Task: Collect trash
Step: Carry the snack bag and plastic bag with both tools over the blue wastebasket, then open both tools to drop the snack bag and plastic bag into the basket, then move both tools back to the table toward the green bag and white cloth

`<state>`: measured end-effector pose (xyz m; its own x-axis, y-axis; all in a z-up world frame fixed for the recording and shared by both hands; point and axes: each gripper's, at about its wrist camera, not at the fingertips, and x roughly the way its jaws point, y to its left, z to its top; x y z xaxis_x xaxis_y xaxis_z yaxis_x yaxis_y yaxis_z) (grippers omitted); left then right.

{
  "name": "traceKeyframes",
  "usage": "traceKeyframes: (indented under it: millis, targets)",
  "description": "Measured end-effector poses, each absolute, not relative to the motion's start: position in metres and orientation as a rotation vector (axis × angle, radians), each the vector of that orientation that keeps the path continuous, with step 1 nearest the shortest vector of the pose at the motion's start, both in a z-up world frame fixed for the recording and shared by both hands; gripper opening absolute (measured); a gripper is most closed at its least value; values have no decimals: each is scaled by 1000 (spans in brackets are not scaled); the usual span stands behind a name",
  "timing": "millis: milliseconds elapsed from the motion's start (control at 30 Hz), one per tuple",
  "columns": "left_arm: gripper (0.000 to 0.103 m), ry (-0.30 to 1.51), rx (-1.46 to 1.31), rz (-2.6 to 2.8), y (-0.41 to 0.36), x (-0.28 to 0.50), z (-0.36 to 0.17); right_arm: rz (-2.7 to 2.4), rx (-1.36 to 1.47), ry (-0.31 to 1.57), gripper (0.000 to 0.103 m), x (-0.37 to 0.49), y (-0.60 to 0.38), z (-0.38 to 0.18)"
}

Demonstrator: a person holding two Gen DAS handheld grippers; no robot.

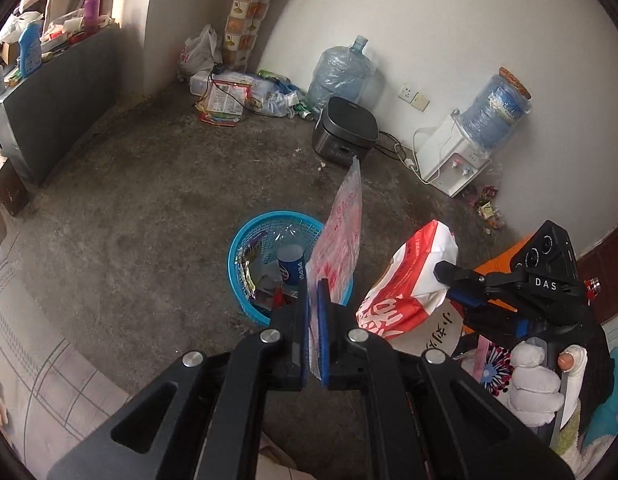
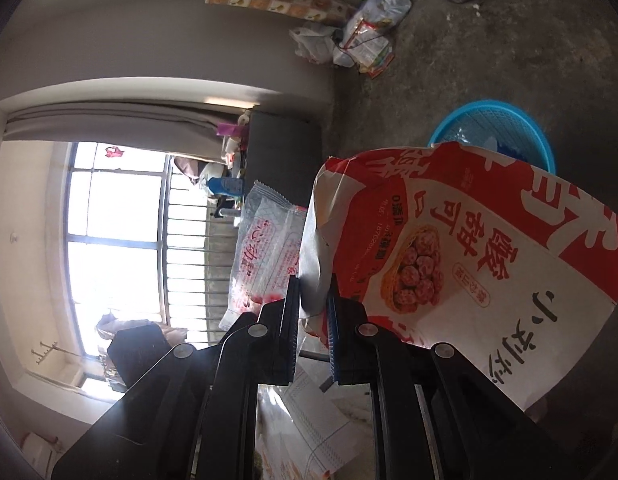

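My left gripper (image 1: 317,286) is shut on a clear plastic wrapper with red print (image 1: 341,236), held upright just above the near right rim of the blue basket (image 1: 245,236). The basket stands on the floor and holds a Pepsi can (image 1: 291,265) and several wrappers. My right gripper (image 1: 445,280) is shut on a red and white paper snack bag (image 1: 409,280), held in the air to the right of the basket. In the right wrist view the gripper (image 2: 313,292) pinches the bag (image 2: 469,252), with the clear wrapper (image 2: 265,248) to its left and the basket (image 2: 505,120) behind.
A black rice cooker (image 1: 345,130), a water jug (image 1: 341,72) and a white water dispenser (image 1: 457,156) stand along the far wall. A pile of bags and wrappers (image 1: 237,92) lies in the corner. A dark cabinet (image 1: 49,100) stands at the left. Small wrappers (image 1: 487,208) lie near the dispenser.
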<state>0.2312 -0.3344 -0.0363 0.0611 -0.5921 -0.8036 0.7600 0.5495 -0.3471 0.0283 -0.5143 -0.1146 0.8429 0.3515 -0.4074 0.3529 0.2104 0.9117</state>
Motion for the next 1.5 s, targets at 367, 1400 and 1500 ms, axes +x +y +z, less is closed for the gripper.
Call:
traceKeyframes:
  millis: [367,1400,1500]
  targets:
    - [47,1253,329,-988,-454,294,-141,-153,1460,760,42,100,-584,-212]
    - [81,707,208,-959,-274,213,64,-113,1265,671,58,36,-539,-151]
    - [84,648,196,-884,-236,191,78,-91,1175,657,58,27,-515,-120]
